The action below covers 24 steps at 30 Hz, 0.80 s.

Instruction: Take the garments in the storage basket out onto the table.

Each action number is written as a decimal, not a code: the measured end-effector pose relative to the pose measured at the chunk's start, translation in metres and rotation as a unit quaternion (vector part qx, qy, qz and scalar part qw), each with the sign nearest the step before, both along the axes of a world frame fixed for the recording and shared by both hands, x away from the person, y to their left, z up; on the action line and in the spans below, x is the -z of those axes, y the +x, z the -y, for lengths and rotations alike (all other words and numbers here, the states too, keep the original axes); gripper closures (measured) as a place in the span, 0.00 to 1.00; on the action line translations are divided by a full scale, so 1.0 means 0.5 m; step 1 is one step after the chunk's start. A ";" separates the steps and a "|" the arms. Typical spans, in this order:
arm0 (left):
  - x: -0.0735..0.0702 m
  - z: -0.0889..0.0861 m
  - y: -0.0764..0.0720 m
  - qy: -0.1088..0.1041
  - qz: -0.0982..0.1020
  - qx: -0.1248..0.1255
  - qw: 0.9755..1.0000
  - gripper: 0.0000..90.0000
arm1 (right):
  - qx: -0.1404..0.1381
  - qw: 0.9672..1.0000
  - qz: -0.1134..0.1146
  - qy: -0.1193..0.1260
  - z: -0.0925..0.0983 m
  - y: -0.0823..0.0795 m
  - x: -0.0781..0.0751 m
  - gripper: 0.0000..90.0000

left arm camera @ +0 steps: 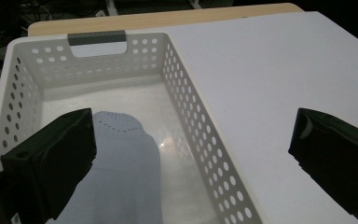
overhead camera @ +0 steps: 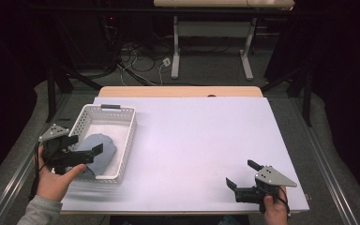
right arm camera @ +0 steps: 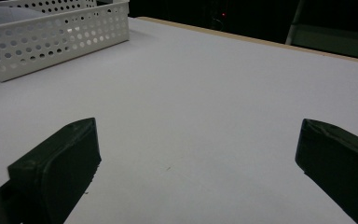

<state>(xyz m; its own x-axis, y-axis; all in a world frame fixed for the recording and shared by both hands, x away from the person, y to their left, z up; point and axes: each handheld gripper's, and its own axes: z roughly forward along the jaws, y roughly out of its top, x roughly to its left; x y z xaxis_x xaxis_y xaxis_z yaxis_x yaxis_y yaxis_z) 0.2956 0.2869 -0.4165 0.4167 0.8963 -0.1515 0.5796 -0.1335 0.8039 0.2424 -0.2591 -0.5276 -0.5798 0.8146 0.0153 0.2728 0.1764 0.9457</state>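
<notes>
A white perforated basket (overhead camera: 127, 130) stands on the left part of the white tabletop (overhead camera: 201, 136). A light blue-grey knitted cloth (overhead camera: 102, 149) lies in its near half. My left gripper (overhead camera: 85, 145) hovers open over the basket's near end, just above the cloth, with nothing between its jaws. In the left gripper view the cloth (left arm camera: 121, 172) lies beside the left jaw and the basket wall (left arm camera: 186, 88) runs between the two jaws. My right gripper (overhead camera: 240, 172) stands open and empty near the table's front right edge, over bare tabletop (right arm camera: 196, 93).
The basket (right arm camera: 51, 39) has a grey handle (left arm camera: 97, 37) on its far end. A wooden strip (overhead camera: 180, 91) edges the table's far side. Beyond it are desk legs (overhead camera: 176, 51) and cables (overhead camera: 140, 58) on the floor.
</notes>
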 end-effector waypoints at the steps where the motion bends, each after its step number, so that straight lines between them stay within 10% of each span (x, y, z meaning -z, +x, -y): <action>1: -0.001 0.000 0.002 -0.001 0.000 -0.002 1.000 0.01 | 0.000 1.000 0.000 0.000 0.000 0.000 0.000 0.00; 24: -0.008 -0.022 0.069 0.052 -0.051 -0.037 0.997 0.01 | 0.000 1.000 -0.001 0.000 0.000 0.001 0.000 0.00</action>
<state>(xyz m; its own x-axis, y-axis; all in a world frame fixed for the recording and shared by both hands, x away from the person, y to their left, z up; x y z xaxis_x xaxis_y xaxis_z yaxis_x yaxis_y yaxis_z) 0.3301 0.2980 -0.4128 0.3367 0.9369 -0.0936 0.6686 -0.1679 0.7245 0.2427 -0.2591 -0.5278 -0.5796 0.8147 0.0162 0.2752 0.1770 0.9449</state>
